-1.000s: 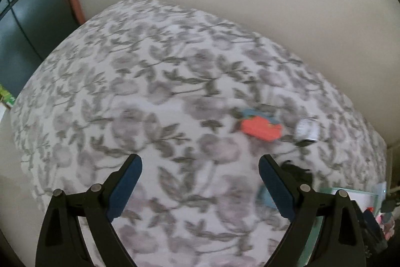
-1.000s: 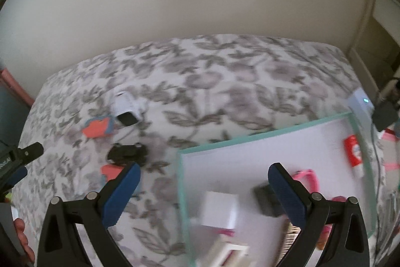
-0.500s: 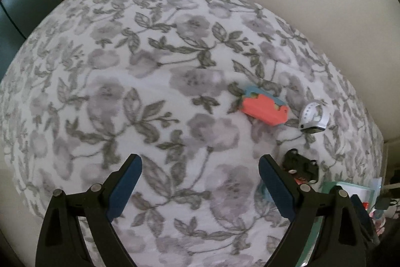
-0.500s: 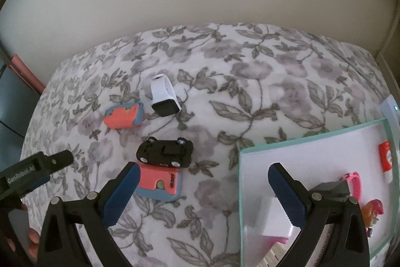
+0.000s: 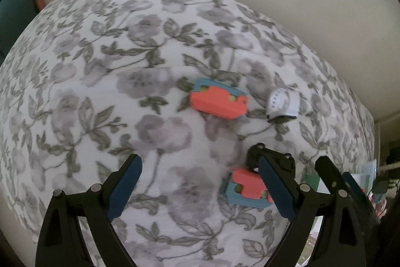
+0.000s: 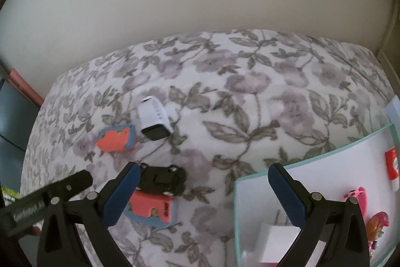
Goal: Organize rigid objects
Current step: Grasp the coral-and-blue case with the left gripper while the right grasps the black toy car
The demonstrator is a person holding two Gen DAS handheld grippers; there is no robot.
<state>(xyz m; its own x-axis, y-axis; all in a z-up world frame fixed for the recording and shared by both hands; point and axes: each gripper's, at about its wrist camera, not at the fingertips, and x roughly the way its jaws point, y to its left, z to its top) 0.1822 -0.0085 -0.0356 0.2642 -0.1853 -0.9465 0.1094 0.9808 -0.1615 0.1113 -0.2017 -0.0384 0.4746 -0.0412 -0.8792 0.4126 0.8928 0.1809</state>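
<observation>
On the floral bedspread lie two coral-and-blue blocks, a black toy car and a white watch. In the left wrist view the far block [image 5: 219,101] and the watch [image 5: 283,105] lie ahead; the near block [image 5: 247,188] and the car [image 5: 271,159] sit by my right finger. My left gripper [image 5: 200,188] is open and empty. In the right wrist view the car [image 6: 162,179], near block [image 6: 152,210], far block [image 6: 116,139] and watch [image 6: 153,120] lie left of centre. My right gripper [image 6: 202,194] is open and empty, with the car by its left finger.
A white tray with a teal rim [image 6: 287,167] lies at the lower right and holds a white charger [image 6: 276,235], pink toys [image 6: 360,199] and a red-and-white tube [image 6: 392,165]. The beige wall [image 6: 200,4] runs behind the bed. The left gripper's arm [image 6: 45,199] crosses the lower left.
Both grippers have moved closer to the cluster of objects, which now looms larger in both views. The right gripper has swung left, away from the tray. Both stay open.
</observation>
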